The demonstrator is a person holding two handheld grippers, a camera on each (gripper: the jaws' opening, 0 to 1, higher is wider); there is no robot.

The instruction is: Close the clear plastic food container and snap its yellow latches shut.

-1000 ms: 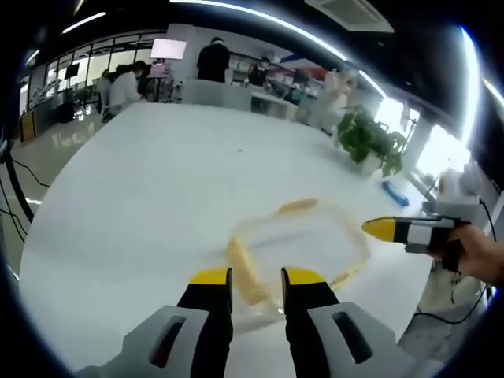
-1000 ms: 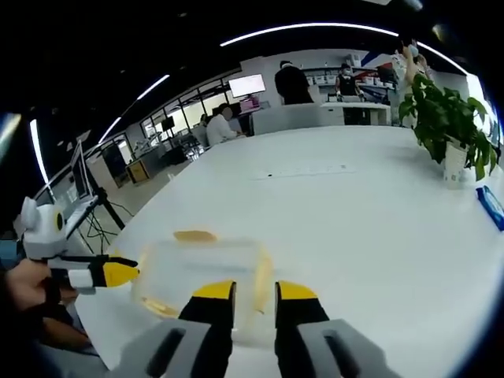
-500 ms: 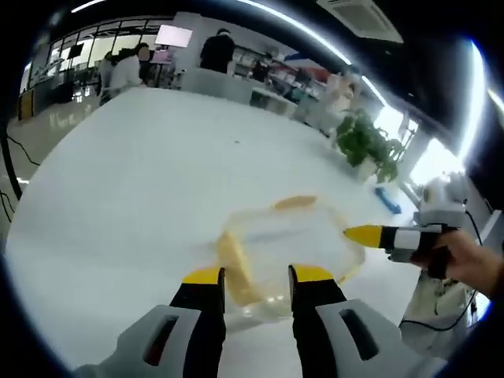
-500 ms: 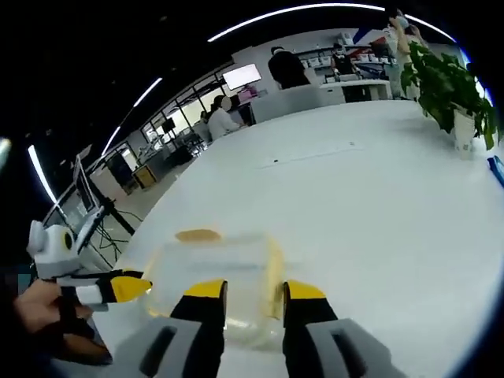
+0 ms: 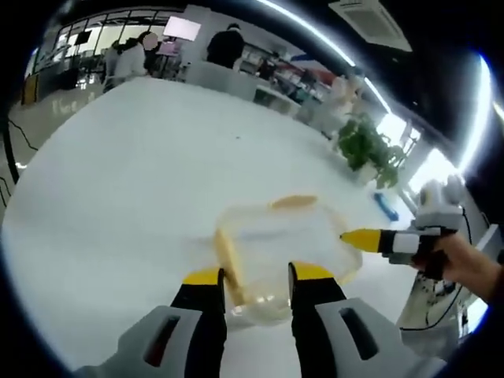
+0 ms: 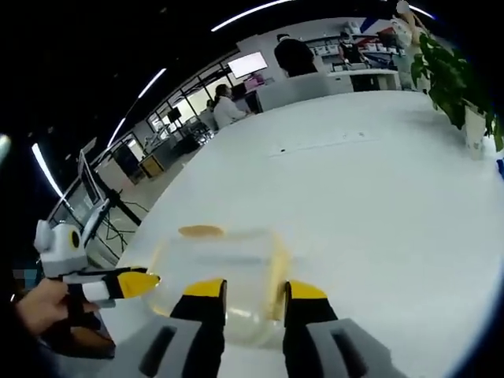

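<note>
Your left gripper (image 5: 253, 276) and right gripper (image 6: 256, 289) stand with jaws apart, empty, flanking the clear food container (image 5: 283, 240). An off-centre push risks skidding it across the white table (image 5: 118, 181), yellow latches (image 5: 230, 260) unsnapped.

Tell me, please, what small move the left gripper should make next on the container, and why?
Probably ease the left gripper forward and down onto the yellow latch between its open jaws. The clear container sits just ahead on the white table, and the right gripper is already at its far side.
</note>
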